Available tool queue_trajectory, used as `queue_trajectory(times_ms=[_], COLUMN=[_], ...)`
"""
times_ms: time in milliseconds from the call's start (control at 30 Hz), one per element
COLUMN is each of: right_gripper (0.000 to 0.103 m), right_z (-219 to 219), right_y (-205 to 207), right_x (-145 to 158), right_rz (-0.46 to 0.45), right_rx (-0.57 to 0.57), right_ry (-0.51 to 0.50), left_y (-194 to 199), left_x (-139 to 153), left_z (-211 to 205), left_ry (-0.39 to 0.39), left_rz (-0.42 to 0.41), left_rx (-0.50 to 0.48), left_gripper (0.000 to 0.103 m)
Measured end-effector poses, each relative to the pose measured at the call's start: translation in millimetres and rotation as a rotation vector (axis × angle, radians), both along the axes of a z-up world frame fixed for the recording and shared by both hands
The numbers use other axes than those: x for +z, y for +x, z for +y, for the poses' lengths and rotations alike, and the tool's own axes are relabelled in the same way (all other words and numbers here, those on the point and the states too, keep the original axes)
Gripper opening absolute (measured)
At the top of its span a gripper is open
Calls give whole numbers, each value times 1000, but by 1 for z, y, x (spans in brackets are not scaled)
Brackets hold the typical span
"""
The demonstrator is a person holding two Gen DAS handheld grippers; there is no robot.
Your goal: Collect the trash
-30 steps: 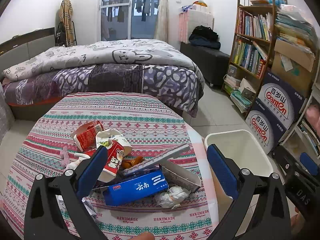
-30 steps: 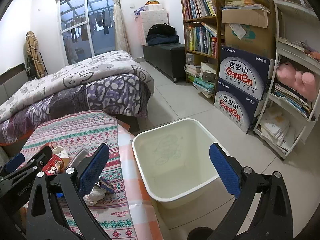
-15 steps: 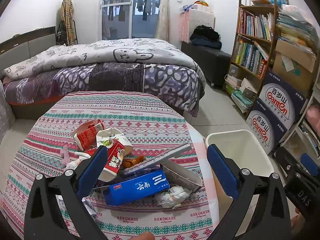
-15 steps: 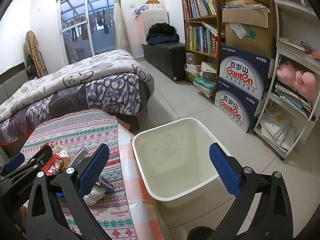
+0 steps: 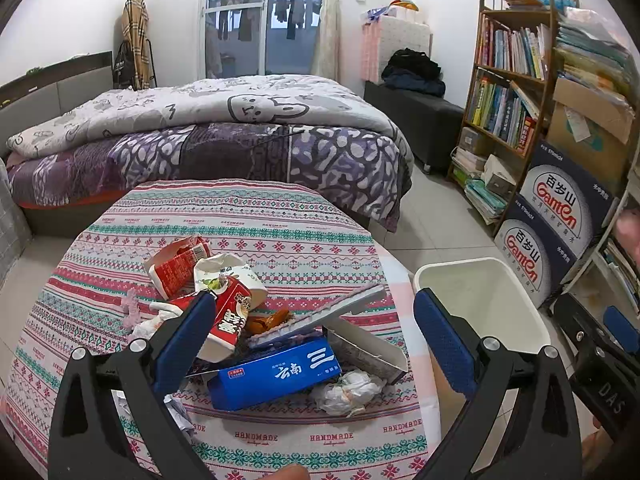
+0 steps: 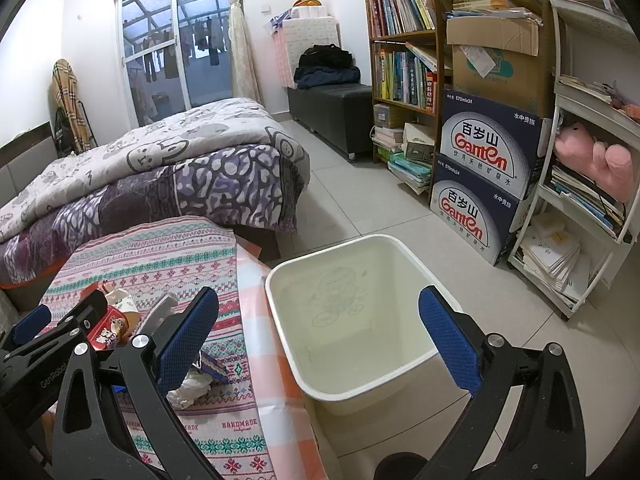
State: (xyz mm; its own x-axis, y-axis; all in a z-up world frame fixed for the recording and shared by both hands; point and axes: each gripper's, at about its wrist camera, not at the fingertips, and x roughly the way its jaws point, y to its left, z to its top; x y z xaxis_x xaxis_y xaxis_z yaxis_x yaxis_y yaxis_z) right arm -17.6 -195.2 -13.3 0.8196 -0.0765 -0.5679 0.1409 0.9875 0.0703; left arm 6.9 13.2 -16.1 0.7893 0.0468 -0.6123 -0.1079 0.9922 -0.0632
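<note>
A pile of trash lies on the round patterned table [image 5: 280,216]: a blue carton [image 5: 276,374], a red and white cup [image 5: 228,322], a red carton [image 5: 176,266], a crumpled white tissue [image 5: 346,392] and a grey flat box [image 5: 360,346]. My left gripper [image 5: 316,344] is open and empty, just above the pile. An empty white bin [image 6: 352,320] stands on the floor right of the table; it also shows in the left wrist view [image 5: 480,304]. My right gripper [image 6: 324,344] is open and empty above the bin. The tissue [image 6: 190,386] also shows beside its left finger.
A bed [image 5: 208,128] stands beyond the table. A bookshelf [image 6: 404,64] and stacked water cartons [image 6: 480,184] line the right wall, with a white shelf unit [image 6: 580,208] nearer. Tiled floor [image 6: 360,200] lies between the bed and the shelves.
</note>
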Motion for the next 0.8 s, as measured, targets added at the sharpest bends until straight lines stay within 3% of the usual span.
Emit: queue_trajectory(times_ms=[333, 533, 667, 800], right_gripper=[96, 96, 96, 96], right_z=[9, 14, 29, 50], right_y=[-1, 14, 28, 36], right_x=[-5, -4, -3, -4], right_rz=[3, 92, 178, 256], right_rx=[9, 48, 113, 205], right_ry=[17, 93, 117, 90], left_y=[1, 11, 28, 37], left_x=[-4, 6, 7, -8], left_z=[4, 23, 52, 88], left_ry=[1, 15, 18, 51], left_rz=[11, 50, 133, 318], left_rx=[7, 62, 84, 63], left_gripper=[96, 96, 96, 96])
